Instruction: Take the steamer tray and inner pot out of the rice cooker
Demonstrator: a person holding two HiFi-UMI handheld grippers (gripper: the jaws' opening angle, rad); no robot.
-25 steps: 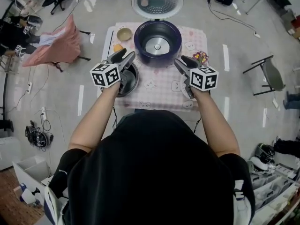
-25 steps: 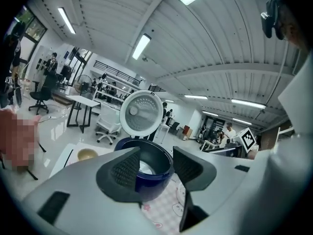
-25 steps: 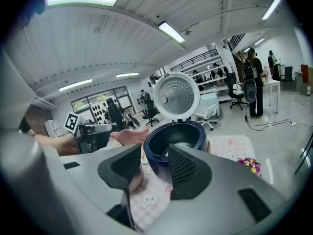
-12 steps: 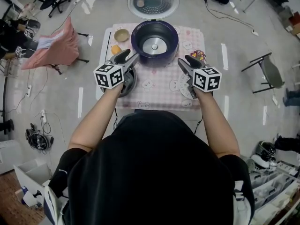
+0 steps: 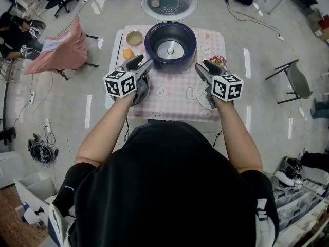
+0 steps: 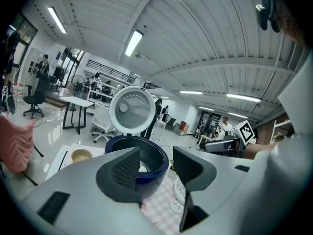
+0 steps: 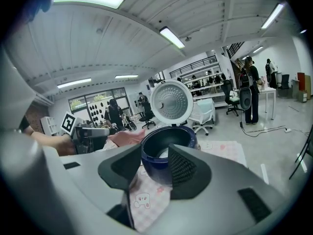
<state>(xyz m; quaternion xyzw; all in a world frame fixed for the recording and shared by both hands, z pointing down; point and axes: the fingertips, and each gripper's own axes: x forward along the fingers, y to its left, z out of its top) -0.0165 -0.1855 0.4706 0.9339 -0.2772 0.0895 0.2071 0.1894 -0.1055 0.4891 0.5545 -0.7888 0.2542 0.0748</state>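
inner pot [image 5: 143, 90]: left of rice cooker [image 5: 170, 40], largely covered by left hand-held gripper [image 5: 146, 59]
steamer tray [image 5: 199, 95]: right of rice cooker, partly under right hand-held gripper [image 5: 201, 65]
worktop [image 5: 169, 94]: near edge behind person's head

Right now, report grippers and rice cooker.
Left gripper, right gripper open, empty. Round dark-blue rice cooker lid up, pot out. Dark round inner pot below left gripper. Nothing blocking.

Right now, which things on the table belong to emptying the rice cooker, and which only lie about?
Job: cooker, pot, white tray, left hand-held gripper and right hand-held gripper, both open and empty.
Lying about: bowl, orange, flowers.
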